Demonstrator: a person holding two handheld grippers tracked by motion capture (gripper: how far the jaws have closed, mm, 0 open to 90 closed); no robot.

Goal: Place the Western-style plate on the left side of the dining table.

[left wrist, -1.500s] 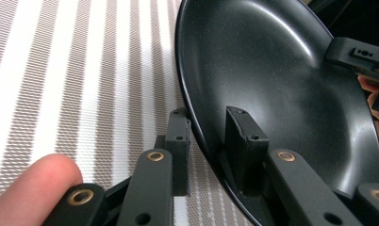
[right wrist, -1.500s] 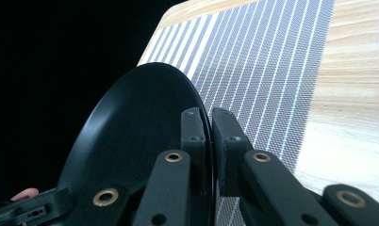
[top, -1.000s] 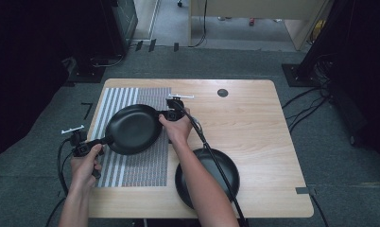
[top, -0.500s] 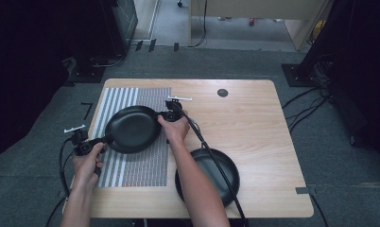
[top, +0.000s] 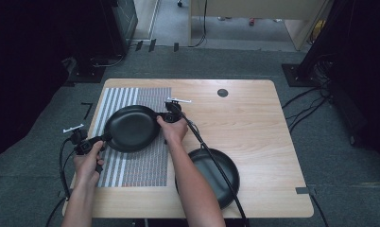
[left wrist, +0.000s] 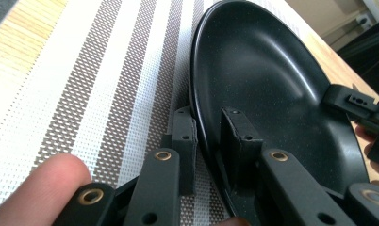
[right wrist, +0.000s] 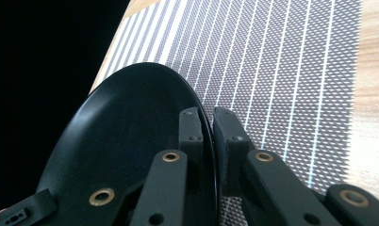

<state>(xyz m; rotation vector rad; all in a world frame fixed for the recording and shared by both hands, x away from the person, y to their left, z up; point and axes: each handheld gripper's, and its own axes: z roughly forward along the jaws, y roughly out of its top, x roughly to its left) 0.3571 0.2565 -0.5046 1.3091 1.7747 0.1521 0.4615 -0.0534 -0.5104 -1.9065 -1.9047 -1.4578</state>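
A black plate [top: 131, 127] hangs low over the striped placemat [top: 145, 161], held at both ends. My left gripper [top: 99, 139] is shut on its near-left rim; in the left gripper view the pads [left wrist: 239, 136] clamp the plate's edge [left wrist: 272, 80]. My right gripper [top: 160, 117] is shut on the opposite rim, and in the right gripper view its pads [right wrist: 227, 129] pinch the thin black edge [right wrist: 126, 132] above the placemat [right wrist: 282, 70]. A second black plate [top: 221, 168] lies on the table near its front edge, partly under the right forearm.
The wooden table [top: 254, 123] has a round dark grommet [top: 222, 92] near its far edge. Cables trail from both grippers toward the near edge. Dark equipment and floor cables surround the table.
The plate and both grippers have sunk slightly toward the placemat. Both grips stay as they were.
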